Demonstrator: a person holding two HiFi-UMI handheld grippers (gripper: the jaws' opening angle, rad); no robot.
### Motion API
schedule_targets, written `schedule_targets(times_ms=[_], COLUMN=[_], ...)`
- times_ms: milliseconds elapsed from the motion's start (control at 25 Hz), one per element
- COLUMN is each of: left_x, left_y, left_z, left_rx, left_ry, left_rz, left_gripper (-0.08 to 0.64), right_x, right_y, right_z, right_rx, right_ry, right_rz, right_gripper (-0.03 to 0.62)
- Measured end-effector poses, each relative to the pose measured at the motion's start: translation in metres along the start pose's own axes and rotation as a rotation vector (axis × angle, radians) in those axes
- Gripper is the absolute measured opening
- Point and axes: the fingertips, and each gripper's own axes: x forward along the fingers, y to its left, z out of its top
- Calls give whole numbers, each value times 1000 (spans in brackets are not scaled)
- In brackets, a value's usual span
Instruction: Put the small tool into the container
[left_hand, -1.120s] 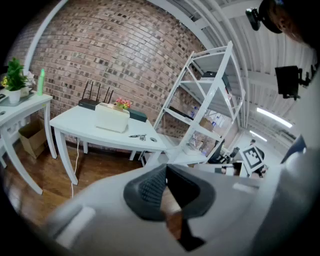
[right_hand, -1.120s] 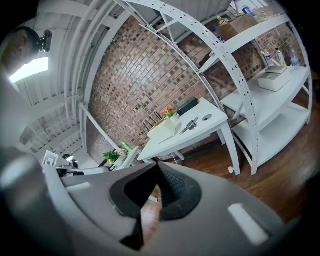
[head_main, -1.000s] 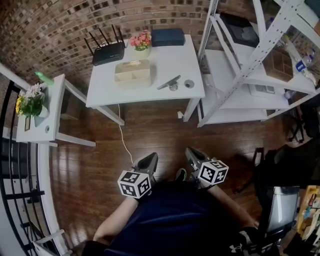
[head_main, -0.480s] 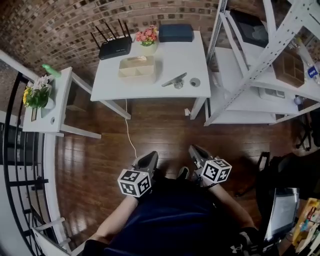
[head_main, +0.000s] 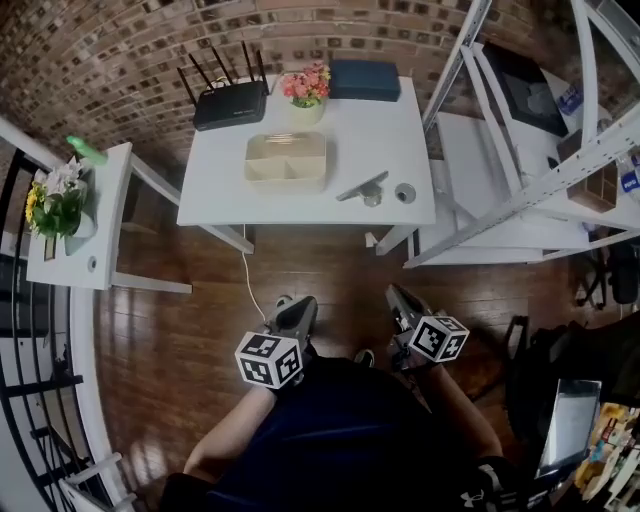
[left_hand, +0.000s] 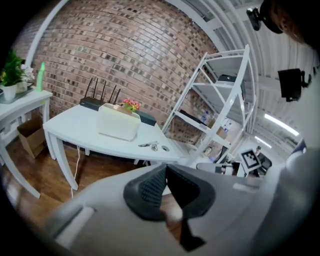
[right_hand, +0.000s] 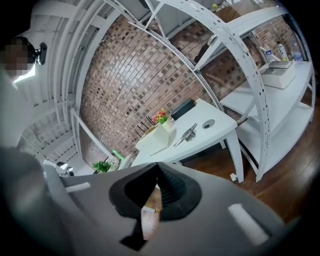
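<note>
A white rectangular bench (head_main: 400, 130) stands against a red-brown brick wall (head_main: 120, 50). Along its back edge sit a black router with four upright antennas (head_main: 230, 103), a pale pot of pink flowers (head_main: 307, 88) and a flat dark blue box (head_main: 365, 80). A small grey ring (head_main: 404, 193) lies near its front right corner. A white cable (head_main: 247, 275) trails from under the bench across the dark glossy wooden floor (head_main: 320, 270). To the left, apart from the bench, a narrow white side table (head_main: 95, 225) carries a pot of yellow and white flowers (head_main: 55, 200) and a green bottle (head_main: 86, 151). To the right stands a white metal shelving rack (head_main: 520, 170).

container (head_main: 286, 160) left of small tool (head_main: 362, 187), on table (head_main: 400, 130)
</note>
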Motion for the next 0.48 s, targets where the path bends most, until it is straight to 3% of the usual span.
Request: schedule_targets(times_ms=[280,480], left_x=[16,17], left_y=[69,122], left_z=[67,92], left_rx=[-3,-37], left_ry=[9,14], left_rz=[-116,-127], left_gripper=[5,5], right_x=[71,106], right_y=[-3,-24], right_z=[50,66], right_rx=[75,171], right_ry=[-72,-98], right_rz=[-151,-245], right_gripper=[11,14])
